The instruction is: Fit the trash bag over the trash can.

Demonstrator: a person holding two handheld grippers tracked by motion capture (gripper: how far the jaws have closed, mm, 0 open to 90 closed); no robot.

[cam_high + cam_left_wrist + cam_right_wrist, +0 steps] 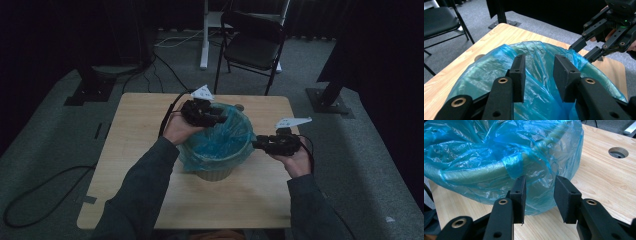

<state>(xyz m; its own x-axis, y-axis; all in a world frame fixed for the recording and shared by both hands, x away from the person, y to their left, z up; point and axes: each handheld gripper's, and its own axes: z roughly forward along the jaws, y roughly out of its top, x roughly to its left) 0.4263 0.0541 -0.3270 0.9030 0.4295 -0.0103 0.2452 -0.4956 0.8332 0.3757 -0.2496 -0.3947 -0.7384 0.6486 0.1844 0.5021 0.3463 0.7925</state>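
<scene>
The left gripper (216,118) hangs over the far-left rim of the bin (215,172), its jaws parted with nothing pressed between the pads. In its own view the two black jaws stand apart above the blue bag (536,72), looking down into the liner's hollow. We note the bin near the middle of the table (140,150), slightly toward the far edge, with the bag draped over its rim and down the outside wall.

Moving right, the right gripper (257,145) sits level at the bin's right side, jaws likewise parted and holding nothing. Its view puts the jaws just short of the bag's overhang (534,187), where the film bulges below the rim. Whether a pad already brushes the film we cannot tell.

Risks, in our judgement:
- The film is thin and slack; a pinch that catches only a wrinkle could slip free or tear.
- A pull from one side alone could drag or tip the light bin (nothing visibly pins it down).
- If the left jaws close on the inner folds and not the rim edge, the liner could bunch inward.

Differences between views: the left gripper view shows the bag's interior and the right gripper (589,48) beyond the far rim. The right gripper view shows the outer overhang, the rim's ridge under the film, and a round hole (618,152) in the tabletop. The high view alone gives both forearms and a chair (252,42) behind.
</scene>
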